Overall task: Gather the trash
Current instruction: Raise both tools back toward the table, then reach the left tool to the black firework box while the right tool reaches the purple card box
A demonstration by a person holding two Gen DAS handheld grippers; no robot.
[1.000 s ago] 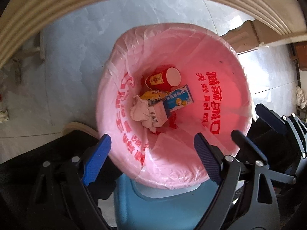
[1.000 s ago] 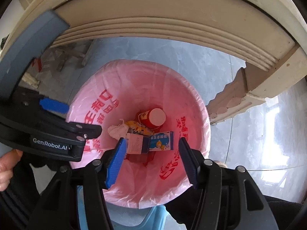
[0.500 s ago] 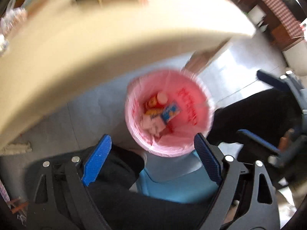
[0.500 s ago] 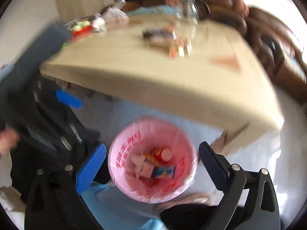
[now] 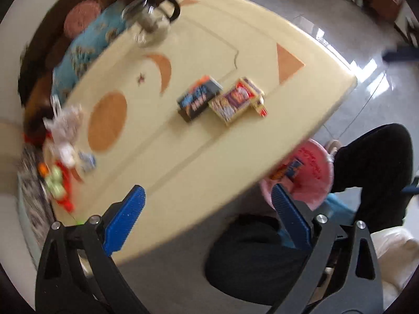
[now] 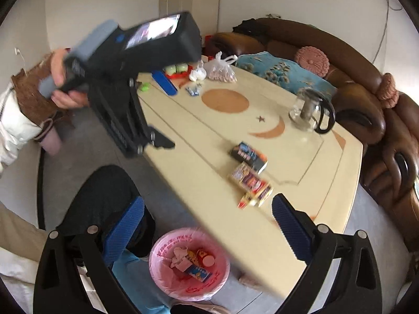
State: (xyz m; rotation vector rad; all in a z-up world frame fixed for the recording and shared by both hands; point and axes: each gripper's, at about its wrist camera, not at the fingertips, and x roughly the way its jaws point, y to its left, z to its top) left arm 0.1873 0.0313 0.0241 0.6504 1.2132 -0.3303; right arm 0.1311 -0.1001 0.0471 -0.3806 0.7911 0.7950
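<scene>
A pink-lined trash bin [image 6: 162,269] stands on the floor beside the cream table [image 6: 209,151]; it holds a red cup, a blue carton and crumpled paper. It also shows in the left wrist view [image 5: 316,172], partly hidden by the table edge. Three small boxes lie on the table: a dark one [image 6: 248,155] [image 5: 199,98], a patterned one [image 6: 248,179] [image 5: 235,100] and a red-yellow one [image 6: 247,201] [image 5: 258,103]. My left gripper [image 5: 207,219] is open and empty above the table edge. My right gripper [image 6: 207,230] is open and empty, high above bin and table.
At the table's far end lie a plastic bag of snacks [image 6: 220,70], wrappers [image 6: 193,90] and red-green packets [image 5: 56,183]. A glass teapot [image 6: 309,112] stands near the sofa [image 6: 353,83]. The person's black-trousered legs [image 5: 374,172] are beside the bin.
Both grippers have risen from just above the bin to above table height. The view now takes in the tabletop; the bin has shrunk to the lower part. Both stay open and empty.
</scene>
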